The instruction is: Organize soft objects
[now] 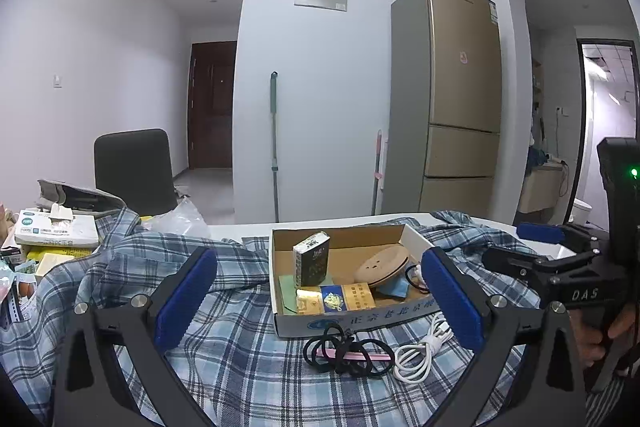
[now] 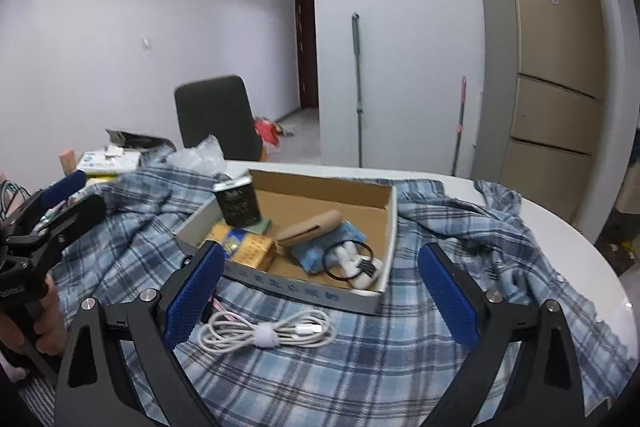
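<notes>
A blue plaid shirt lies spread and rumpled over the table; it also shows in the right wrist view. A shallow cardboard box sits on it, holding small packets, a tan case and a cable; it shows in the right wrist view too. Black hair ties with a pink strip and a coiled white cable lie on the shirt in front of the box. The cable also shows in the right wrist view. My left gripper is open above them. My right gripper is open over the box's near edge.
A tissue box and clutter sit at the table's left end. A clear plastic bag lies behind the shirt. A dark chair stands beyond the table. A fridge and mop handles stand at the back wall.
</notes>
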The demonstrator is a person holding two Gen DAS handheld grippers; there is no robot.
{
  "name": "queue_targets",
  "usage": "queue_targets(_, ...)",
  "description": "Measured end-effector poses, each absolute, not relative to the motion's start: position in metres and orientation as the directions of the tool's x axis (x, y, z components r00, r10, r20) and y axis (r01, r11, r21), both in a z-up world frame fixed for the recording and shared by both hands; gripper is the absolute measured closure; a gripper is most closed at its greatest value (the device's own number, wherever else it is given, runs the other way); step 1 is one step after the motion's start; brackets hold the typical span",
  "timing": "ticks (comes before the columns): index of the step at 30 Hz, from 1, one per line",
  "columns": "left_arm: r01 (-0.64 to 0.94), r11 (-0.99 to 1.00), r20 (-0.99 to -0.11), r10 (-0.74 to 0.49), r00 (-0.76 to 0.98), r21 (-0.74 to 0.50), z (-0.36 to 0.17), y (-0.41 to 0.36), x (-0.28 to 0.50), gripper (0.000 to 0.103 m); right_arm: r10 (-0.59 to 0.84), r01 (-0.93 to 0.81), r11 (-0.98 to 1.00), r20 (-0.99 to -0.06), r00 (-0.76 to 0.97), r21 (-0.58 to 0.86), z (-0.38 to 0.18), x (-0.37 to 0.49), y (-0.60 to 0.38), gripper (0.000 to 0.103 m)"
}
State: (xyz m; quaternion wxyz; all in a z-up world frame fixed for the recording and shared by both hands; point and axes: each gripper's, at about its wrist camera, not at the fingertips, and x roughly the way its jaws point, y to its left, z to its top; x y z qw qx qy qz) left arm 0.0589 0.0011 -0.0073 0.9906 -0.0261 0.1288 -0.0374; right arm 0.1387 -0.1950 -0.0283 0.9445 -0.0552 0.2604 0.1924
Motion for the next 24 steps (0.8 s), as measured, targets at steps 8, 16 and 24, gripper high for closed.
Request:
queue_targets(8, 0.062, 0.996, -0.278, -0.078, 0.957, -0.066, -0.010, 0.002, 0.063, 0.000, 0.343, -0.428, 0.903, -0.646, 0.682, 0.028, -0.044, 0.162, -0.193, 0.025)
queue_targets(16, 0.055, 0.996, -0.279, -0.073, 0.958, -0.071, -0.010, 0.005, 0.063, 0.000, 0.387, -0.491, 0.862, -0.786, 0.482, 0.124, -0.081, 0.197, -0.166, 0.071)
queue_targets(24, 0.058, 0.996, -0.277, -0.074, 0.958, -0.066, -0.009, 0.003, 0.061, 0.000, 0.318, -0.497, 0.865, -0.840, 0.440, 0.068, -0.102, 0.206, -0.151, 0.079)
